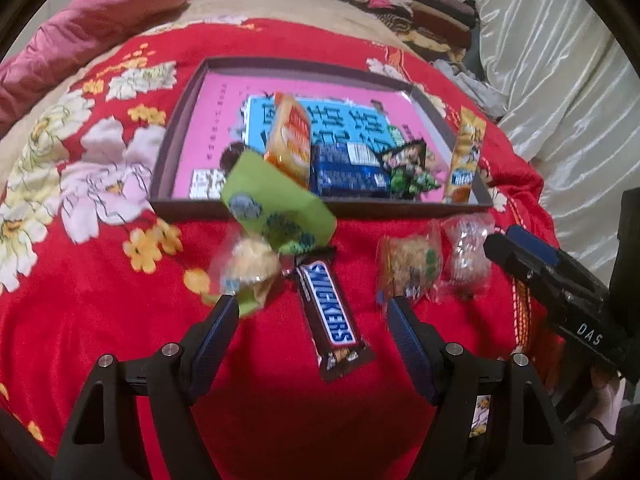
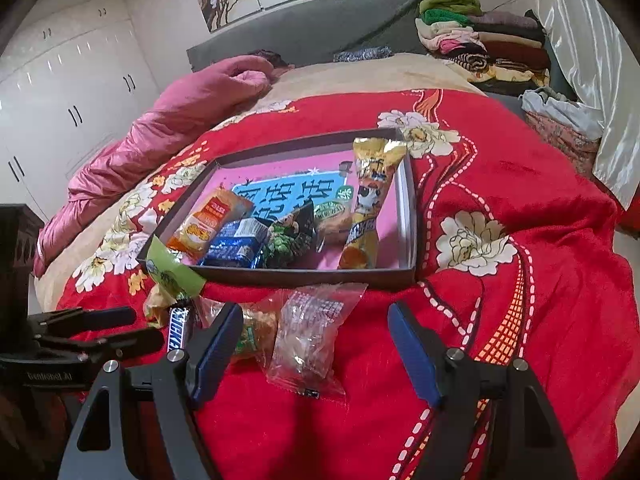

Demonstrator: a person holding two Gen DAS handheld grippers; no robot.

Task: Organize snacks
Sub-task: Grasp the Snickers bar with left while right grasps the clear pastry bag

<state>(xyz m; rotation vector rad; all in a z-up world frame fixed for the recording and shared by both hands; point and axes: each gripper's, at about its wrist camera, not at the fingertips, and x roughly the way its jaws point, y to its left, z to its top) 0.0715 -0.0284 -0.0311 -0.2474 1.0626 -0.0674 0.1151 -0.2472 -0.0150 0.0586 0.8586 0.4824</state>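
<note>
With both tools empty and jaws standing apart, the step in hand looks like picking loose snacks off the red blanket (image 1: 100, 320) into the box (image 1: 180, 120)

Left wrist view: left gripper (image 1: 312, 312) is spread wide with the Snickers bar (image 1: 330, 312) lying lengthwise between its fingers, untouched. A pale cake pack (image 1: 252, 268) sits at the left fingertip, under a green packet (image 1: 276, 204) that leans over the box's near rim. My call: straddle the bar across its narrow width, come down square, and keep the left finger off the cake pack. Right gripper (image 1: 516, 248) shows at the far right, close to two clear-wrapped packs; its gap is hard to judge from here

Right wrist view: right gripper (image 2: 312, 328) is clearly open, with a clear-wrapped snack (image 2: 308, 344) between its fingers, nearer the left one, no pad contact. A second pack (image 2: 256, 332) is partly hidden behind the left finger (image 2: 216, 344), so centre up first to avoid pinching both. Only this view shows the yellow packet (image 2: 368, 200) lying inside the box along its right wall, plus the free floor beyond the snacks already in the box
</note>
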